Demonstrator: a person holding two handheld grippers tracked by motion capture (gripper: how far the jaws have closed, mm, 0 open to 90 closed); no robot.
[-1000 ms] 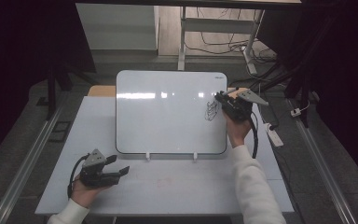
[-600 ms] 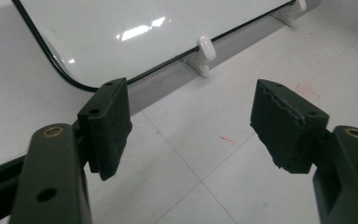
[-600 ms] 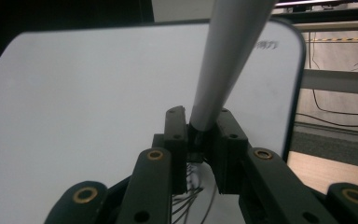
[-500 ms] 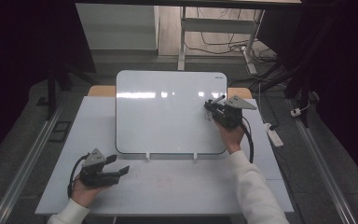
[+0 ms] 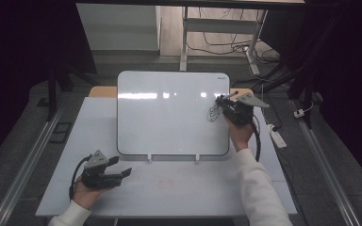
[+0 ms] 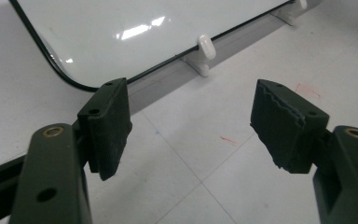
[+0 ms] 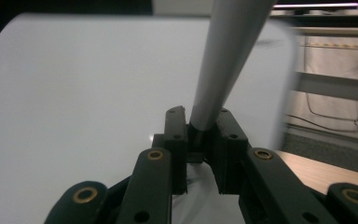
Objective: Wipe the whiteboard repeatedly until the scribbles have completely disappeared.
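Nearest, the left gripper (image 5: 122, 173) rests on the pale table (image 5: 184, 188), its jaws wide apart and empty. Farther off, the right gripper (image 5: 222, 100) has its jaws clamped on a slim light-grey marker pen (image 7: 226, 60) over the glossy white rectangular whiteboard (image 5: 169, 117). The pen looks light, stiff and smooth, so it may slip; it seems best gripped mid-barrel.

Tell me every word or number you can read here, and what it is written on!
No word or number can be read.
Whiteboard: a small blue mark at its top right corner, too small to read.
Black scribble on the whiteboard by the right gripper: loops, no letters I can make out.
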